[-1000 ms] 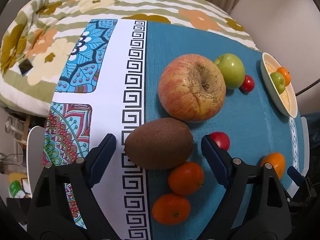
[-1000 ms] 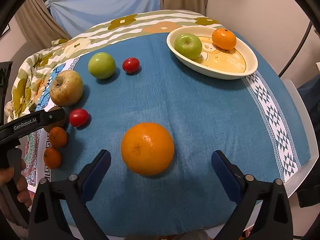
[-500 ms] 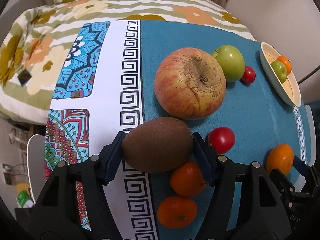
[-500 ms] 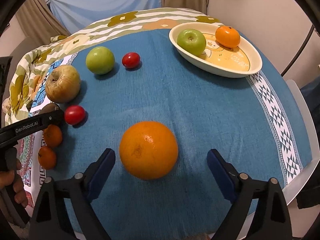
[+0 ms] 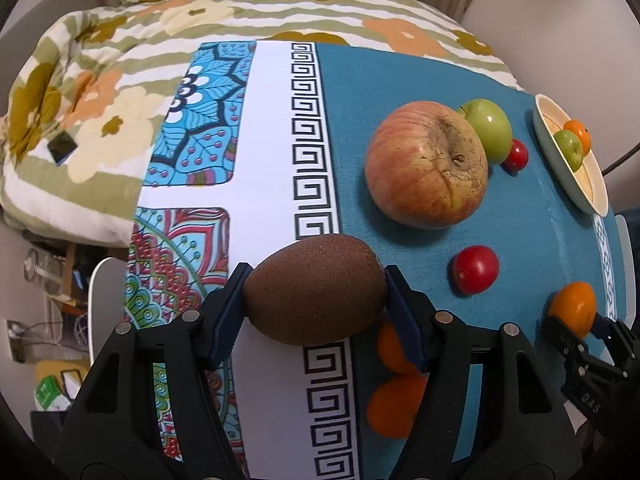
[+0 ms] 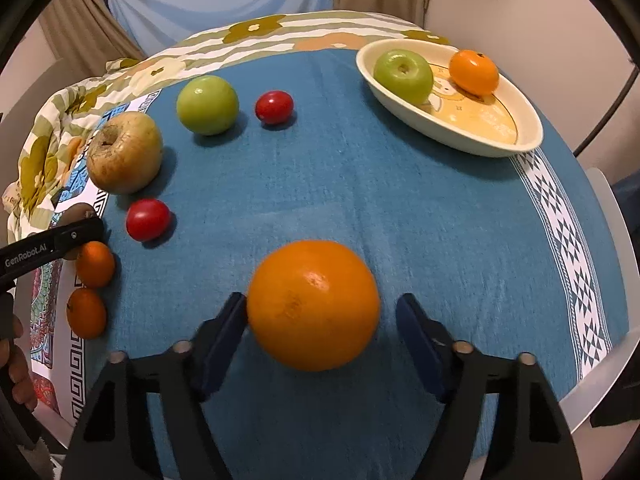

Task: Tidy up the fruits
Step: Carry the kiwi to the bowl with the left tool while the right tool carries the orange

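Between the pads of my left gripper (image 5: 315, 300) sits the kiwi (image 5: 316, 289), at the near left of the desk (image 6: 360, 200) where the white patterned border meets the blue cloth. Both pads press on its two long ends, so this gripper is clamped on the kiwi. I judge the kiwi light, with a rough skin that does not slip, but soft inside; a hard squeeze would bruise it. Holding it by the ends is less firm than across the middle, so I would lift it slowly.

At the near middle of the desk my right gripper (image 6: 320, 332) has the orange (image 6: 313, 305) between its jaws, and they are closing. One pad touches the left side of the orange, but a small gap shows at the other pad, so it is not clamped yet. The orange looks heavier and firm, with a smooth round peel that can roll out. I think the pads should meet at its widest part.

At the far right stands the cream bowl (image 6: 492, 147), with a green apple (image 6: 403, 71) and a mandarin (image 6: 474, 72) already inside. It is well apart from both fruits.
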The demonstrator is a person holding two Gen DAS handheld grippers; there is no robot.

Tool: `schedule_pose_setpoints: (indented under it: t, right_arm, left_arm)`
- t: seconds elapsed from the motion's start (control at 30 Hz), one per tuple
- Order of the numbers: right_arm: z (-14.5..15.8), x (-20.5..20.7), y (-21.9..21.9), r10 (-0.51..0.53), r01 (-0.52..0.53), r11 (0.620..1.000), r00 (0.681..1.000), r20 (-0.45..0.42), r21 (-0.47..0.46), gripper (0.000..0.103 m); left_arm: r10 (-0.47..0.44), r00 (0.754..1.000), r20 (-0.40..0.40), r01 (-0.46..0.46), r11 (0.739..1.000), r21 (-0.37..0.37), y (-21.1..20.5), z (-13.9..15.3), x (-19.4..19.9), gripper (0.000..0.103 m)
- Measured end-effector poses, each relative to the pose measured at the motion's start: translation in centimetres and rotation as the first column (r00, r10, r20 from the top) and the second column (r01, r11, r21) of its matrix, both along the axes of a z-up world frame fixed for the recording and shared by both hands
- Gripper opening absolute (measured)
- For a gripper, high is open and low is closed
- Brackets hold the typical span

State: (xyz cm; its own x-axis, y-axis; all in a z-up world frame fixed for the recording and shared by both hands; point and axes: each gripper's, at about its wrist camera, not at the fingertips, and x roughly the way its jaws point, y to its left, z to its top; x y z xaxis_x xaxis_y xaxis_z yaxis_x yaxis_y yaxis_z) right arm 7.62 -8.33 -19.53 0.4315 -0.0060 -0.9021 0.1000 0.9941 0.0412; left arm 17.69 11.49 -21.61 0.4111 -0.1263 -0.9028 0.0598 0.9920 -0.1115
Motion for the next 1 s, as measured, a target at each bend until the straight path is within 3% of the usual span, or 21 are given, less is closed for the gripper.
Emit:
schedule_pose_setpoints:
  t: [0.27,0.57,1.0]
  right_arm:
    - [0.9,0.3,0.5,0.033,-0.033,0.999,0.999,0.01,0.015,0.055]
    - [5.1,0.7,0.8,0.062,-0.063,0.998,0.994,0.085,0.016,0.055]
    - [10.1,1.1,-4.3,0.082,-0.087,0.996,0.981,0.177,0.022,0.055]
  left_arm:
    - [0.026,0.999,0.026,-0.026,1.0,-0.016,0.9,1.8,-0.8,0.07]
    - [0.019,0.997,0.078,-0.019,1.0,-0.01,1.1,5.4,-1.6,0.07]
    - [0.06,0.981,0.187,-0.052,0.998,-0.046,-2.3,11.7,-1.8,0.07]
